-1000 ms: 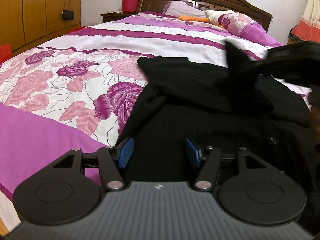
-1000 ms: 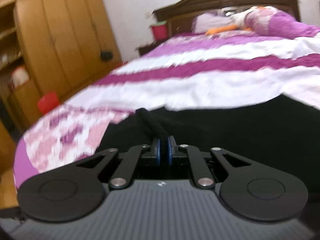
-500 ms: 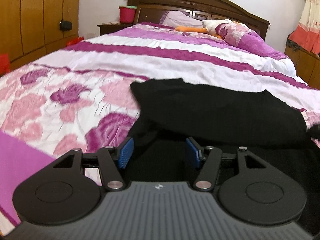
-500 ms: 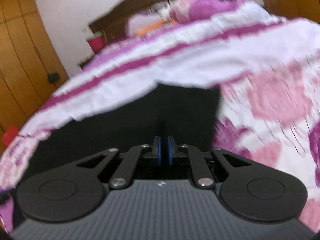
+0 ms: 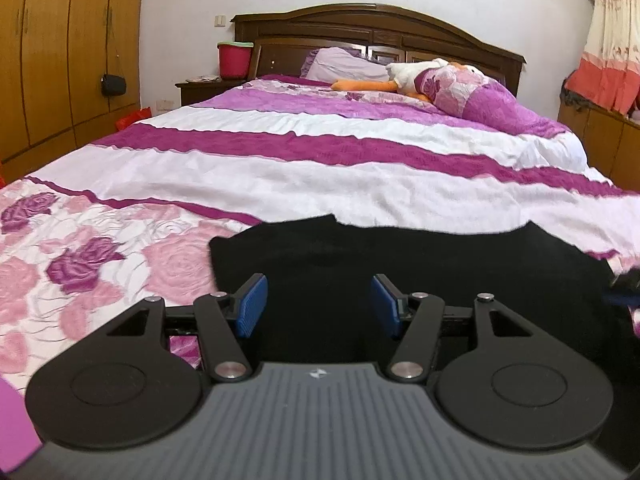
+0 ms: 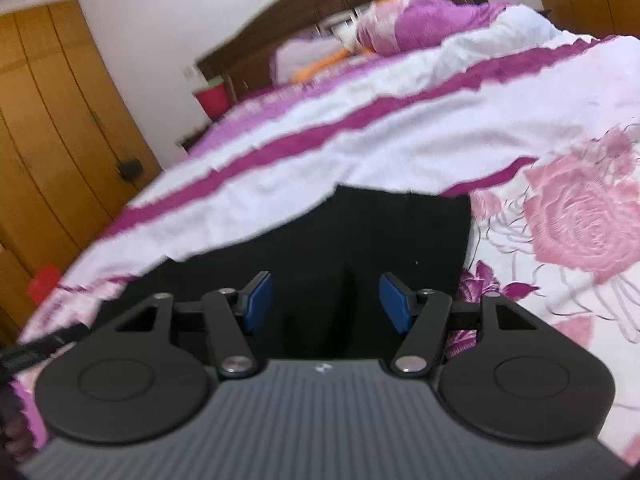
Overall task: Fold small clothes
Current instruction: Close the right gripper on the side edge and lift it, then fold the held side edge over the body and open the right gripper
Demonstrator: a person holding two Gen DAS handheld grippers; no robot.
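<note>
A black garment lies flat on the pink and purple flowered bedspread, folded over itself. My left gripper is open and empty, low over the garment's near left part. My right gripper is open and empty over the garment near its right edge; a raised fold of the cloth lies between its blue fingers. The right gripper's tip shows blurred at the right edge of the left wrist view.
The bed has a dark wooden headboard, a pillow and a plush duck at the far end. A red bucket stands on the nightstand. Wooden wardrobes line the left wall.
My right gripper carried the garment's part over to the right, then opened and let it go. My left gripper stayed open and rose a little. The garment now lies flatter.
</note>
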